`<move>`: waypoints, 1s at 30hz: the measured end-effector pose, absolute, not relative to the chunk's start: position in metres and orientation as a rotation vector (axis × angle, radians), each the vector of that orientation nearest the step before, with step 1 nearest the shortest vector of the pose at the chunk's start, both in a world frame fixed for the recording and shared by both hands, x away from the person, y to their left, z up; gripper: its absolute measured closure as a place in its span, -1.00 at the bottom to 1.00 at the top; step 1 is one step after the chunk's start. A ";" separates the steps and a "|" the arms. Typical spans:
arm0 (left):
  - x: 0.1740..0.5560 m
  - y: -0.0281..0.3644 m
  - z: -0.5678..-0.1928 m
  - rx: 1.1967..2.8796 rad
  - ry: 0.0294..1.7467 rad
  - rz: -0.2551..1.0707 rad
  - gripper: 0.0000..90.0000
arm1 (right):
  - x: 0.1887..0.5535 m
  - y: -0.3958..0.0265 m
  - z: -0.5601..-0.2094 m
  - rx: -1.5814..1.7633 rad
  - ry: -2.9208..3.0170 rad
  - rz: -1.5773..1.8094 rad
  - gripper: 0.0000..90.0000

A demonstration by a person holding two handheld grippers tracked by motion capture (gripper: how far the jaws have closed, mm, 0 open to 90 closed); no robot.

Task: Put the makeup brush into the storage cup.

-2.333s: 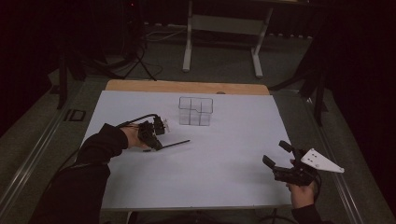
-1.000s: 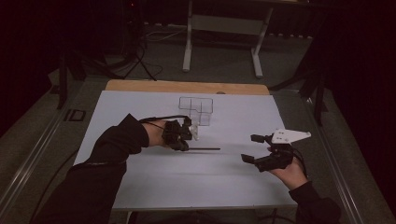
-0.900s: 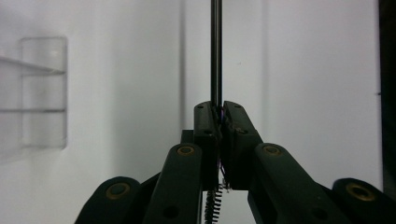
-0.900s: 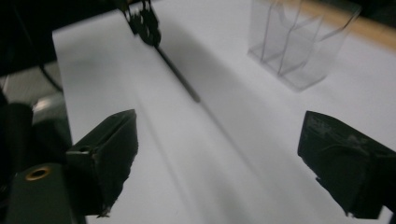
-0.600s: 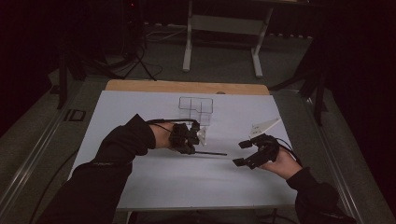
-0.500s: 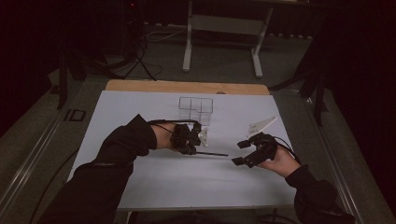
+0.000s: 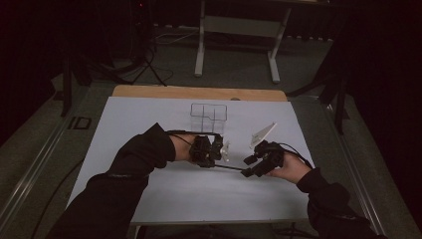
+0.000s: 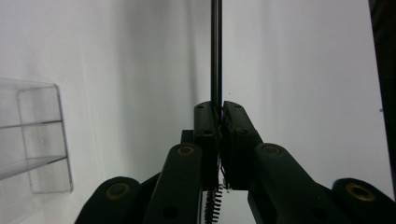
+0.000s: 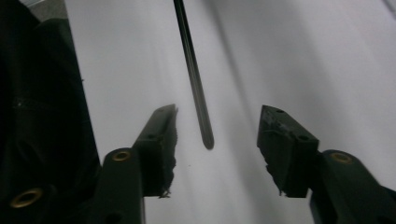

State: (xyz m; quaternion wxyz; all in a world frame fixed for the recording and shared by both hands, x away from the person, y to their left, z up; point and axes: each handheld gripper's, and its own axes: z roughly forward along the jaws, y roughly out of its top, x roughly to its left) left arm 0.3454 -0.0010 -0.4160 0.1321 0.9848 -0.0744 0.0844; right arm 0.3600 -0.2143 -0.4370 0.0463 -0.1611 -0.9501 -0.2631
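A thin black rod (image 7: pixel 230 168) lies level just above the white sheet, one end clamped in my left gripper (image 7: pixel 211 160). In the left gripper view the jaws are shut on the rod (image 8: pixel 215 51), which runs straight away from the gripper (image 8: pixel 219 109). My right gripper (image 7: pixel 247 167) faces it from the right. In the right gripper view the rod's free tip (image 9: pixel 194 79) hangs between the jaws of this gripper (image 9: pixel 217 126), clear of both pads. Those jaws have just been closing and still stand apart.
A clear plastic compartment box (image 7: pixel 209 113) stands behind the hands, also at the left in the left gripper view (image 8: pixel 37 140). The white sheet (image 7: pixel 149 114) covers the table, with a wooden strip (image 7: pixel 199 92) at its far edge. A dark sleeve (image 9: pixel 42 93) is close by.
Both hands came together at the middle of the sheet. The left gripper carried the rod rightward; the right gripper moved left up to the rod's free end and its jaws narrowed.
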 end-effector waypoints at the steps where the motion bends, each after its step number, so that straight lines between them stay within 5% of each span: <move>1: 0.345 -0.001 -0.416 2.854 -0.212 0.232 0.91 | 0.360 -0.213 -0.437 -0.486 -2.900 -0.798 0.14; 17: 0.341 -0.008 -0.417 2.832 -0.249 0.205 0.91 | 0.362 -0.193 -0.451 -0.391 -2.865 -0.609 0.65; 19: 0.341 -0.008 -0.417 2.838 -0.251 0.213 0.91 | 0.361 -0.192 -0.453 -0.370 -2.849 -0.600 0.84; 26: 0.343 -0.006 -0.424 2.813 -0.227 0.139 0.89 | 0.356 -0.189 -0.456 -0.260 -2.879 -0.569 0.89; 30: 0.348 0.001 -0.424 2.765 -0.190 0.166 0.69 | 0.355 -0.194 -0.457 -0.247 -2.887 -0.629 0.89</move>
